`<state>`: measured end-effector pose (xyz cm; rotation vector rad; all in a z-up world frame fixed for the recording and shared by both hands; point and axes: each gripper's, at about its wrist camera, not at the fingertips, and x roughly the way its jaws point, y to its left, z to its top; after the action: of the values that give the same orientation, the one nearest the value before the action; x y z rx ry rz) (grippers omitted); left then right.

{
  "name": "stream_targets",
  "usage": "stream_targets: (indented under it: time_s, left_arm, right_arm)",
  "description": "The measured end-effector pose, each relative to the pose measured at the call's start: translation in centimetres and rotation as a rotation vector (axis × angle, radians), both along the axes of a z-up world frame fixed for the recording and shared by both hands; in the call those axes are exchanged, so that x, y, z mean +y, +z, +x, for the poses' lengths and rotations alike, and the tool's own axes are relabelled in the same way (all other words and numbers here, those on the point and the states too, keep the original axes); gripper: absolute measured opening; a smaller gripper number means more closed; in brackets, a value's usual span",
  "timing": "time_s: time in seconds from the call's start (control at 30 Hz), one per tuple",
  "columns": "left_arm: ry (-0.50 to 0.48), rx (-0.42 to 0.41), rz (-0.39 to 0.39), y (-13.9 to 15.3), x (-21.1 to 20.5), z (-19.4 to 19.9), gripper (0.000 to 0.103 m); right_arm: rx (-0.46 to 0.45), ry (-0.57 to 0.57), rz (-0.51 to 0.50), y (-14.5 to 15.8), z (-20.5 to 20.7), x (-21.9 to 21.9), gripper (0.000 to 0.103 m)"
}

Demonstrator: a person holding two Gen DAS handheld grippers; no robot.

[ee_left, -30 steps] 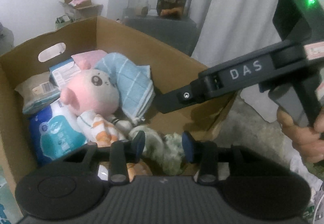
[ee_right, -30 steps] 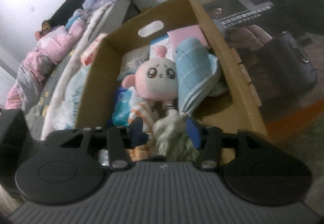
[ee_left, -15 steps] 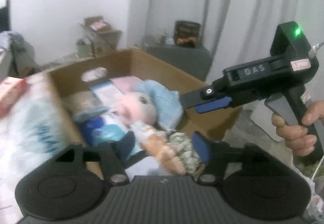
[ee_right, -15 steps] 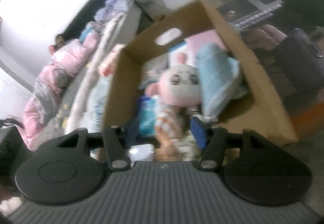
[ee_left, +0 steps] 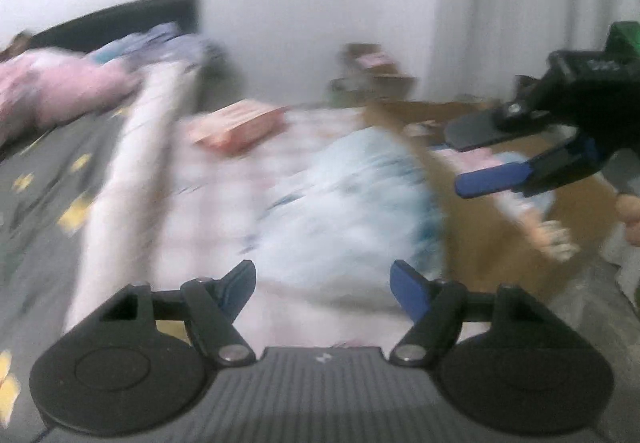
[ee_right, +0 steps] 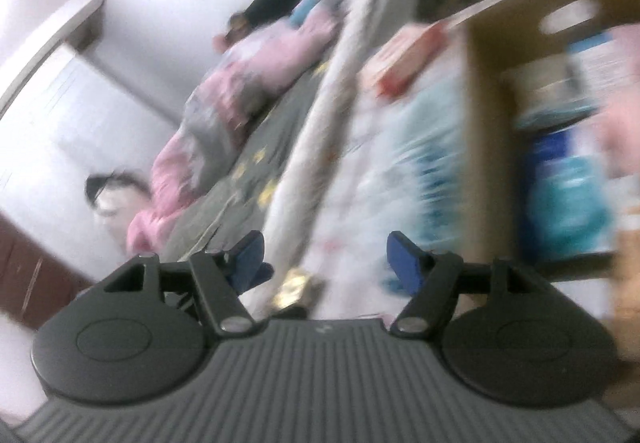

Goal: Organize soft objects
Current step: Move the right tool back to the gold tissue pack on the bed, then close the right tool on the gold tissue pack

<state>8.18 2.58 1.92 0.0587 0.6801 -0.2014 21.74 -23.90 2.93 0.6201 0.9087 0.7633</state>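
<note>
left jaws: left gripper point(ee_left: 323, 285) parted wide, have just been opening, nothing between the blue pads; only the blurred bedding behind them.
right jaws: right gripper point(ee_right: 324, 257) also parted, have just been opening, empty. In the left wrist view the same gripper point(ee_left: 460, 159) sits at the right edge, blue finger below black finger, apart, a bare hand point(ee_left: 630, 217) under it.
box: brown cardboard box point(ee_right: 486, 91) with an oval handle cut-out, right side of the right wrist view; mid-right in the left wrist view point(ee_left: 480, 227).
soft objects: blurred blue-and-white soft packs point(ee_right: 568, 183) inside the box; a pink shape at the far right edge, too smeared to identify.
outside box: pale blue-and-white plastic-wrapped pack point(ee_left: 352, 199) just left of the box wall, a flat red-and-pink pack point(ee_left: 236, 129) above it.
bed: grey sheet with yellow stars point(ee_left: 44, 179), left; pink quilt point(ee_left: 52, 91), upper left.
image: heavy motion blur in both views.
</note>
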Motion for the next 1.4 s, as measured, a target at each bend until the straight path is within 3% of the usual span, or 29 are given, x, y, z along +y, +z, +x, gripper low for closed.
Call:
stream_targets:
  time_s: [0.17,0.33,0.47,0.67,0.83,1.23,1.3,1.37,1.4]
  left_arm:
    - [0.129,0.018,0.104,-2.2,3.9,-0.6,0.075]
    - [0.133,0.081,0.113,-3.9,6.0,0.8,0.074]
    - [0.140,0.099,0.173,-5.8,6.1,1.4,0.074]
    - [0.143,0.162,0.149,-7.4,6.7,1.7,0.073]
    - [0.076,0.184,0.039,-7.6,6.0,1.1,0.073]
    - [0.072,0.191,0.062,-9.3,5.2,2.6,0.073]
    - [0.074,0.192,0.072,-9.6,5.0,2.8,0.072]
    - [0.083,0.194,0.085,-9.8,4.7,3.0,0.068]
    - [0.093,0.191,0.094,-9.9,4.6,3.1,0.067]
  right_arm:
    - [0.068,0.127,-0.013,-2.4,1.3,8.7,0.068]
    - [0.120,0.181,-0.070,-5.7,1.9,15.6,0.068]
    - [0.185,0.187,-0.078,-8.6,2.3,18.2,0.066]
    - [0.239,0.180,-0.100,-11.1,3.1,19.6,0.066]
    - [0.261,0.162,-0.102,-12.1,3.4,18.8,0.067]
    - [0.288,0.136,-0.111,-14.0,4.2,18.1,0.066]
    - [0.288,0.138,-0.108,-14.1,4.3,18.2,0.063]
    - [0.300,0.144,-0.100,-14.5,4.3,18.4,0.049]
    - [0.306,0.147,-0.092,-14.7,4.3,18.5,0.047]
